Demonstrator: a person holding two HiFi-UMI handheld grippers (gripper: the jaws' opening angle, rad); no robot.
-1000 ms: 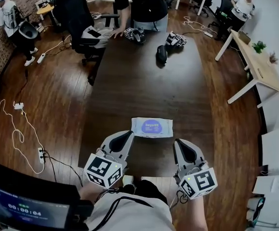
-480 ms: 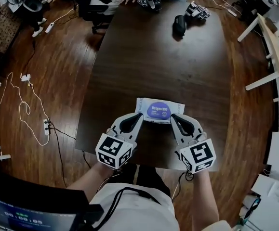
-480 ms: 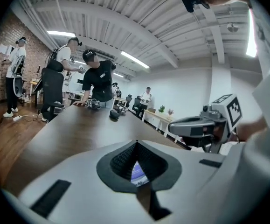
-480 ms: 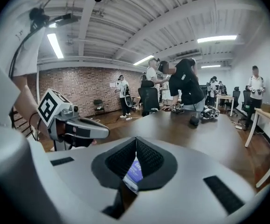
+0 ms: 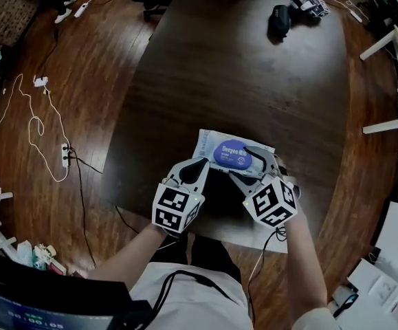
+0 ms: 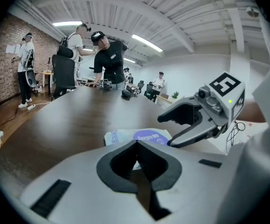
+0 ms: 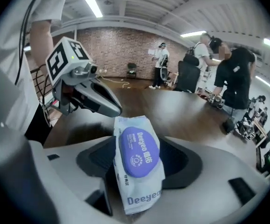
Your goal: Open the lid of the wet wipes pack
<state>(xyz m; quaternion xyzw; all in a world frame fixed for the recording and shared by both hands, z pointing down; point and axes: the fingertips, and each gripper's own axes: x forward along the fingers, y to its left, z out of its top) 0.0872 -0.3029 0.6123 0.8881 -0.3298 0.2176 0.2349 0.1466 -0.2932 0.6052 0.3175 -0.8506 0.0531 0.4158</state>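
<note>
White soft film forms the body of the wet wipes pack, and the word "Deeyeo" is printed in blue across its near end, as the right gripper view shows. On top sits the lid, a purple oval of smooth plastic. It carries "Deeyeo" again in white, with two Chinese characters that I cannot read, a small round emblem and some lines of print too small to read. The lid lies flat and closed on the pack. The film is a little crinkled, and the short ends are flat sealed strips.

The right gripper grasps the pack. Its two jaws stand against the two long sides, and the near end of the pack lies over the pale body of the gripper. The left gripper is clenched, its dark ribbed pads meeting at the tips. The tips stand just at the near edge of the pack, and I cannot tell whether they pinch the film.

The pack is at the near part of the bench, close to its edge, between the two grippers. The bench is dark brown wood with rounded corners and a dull shine. Each gripper has a pale grey plastic shell and a cube with black and white square markers. Around the bench is a floor of reddish wooden planks, and white cables lie on it.
</note>
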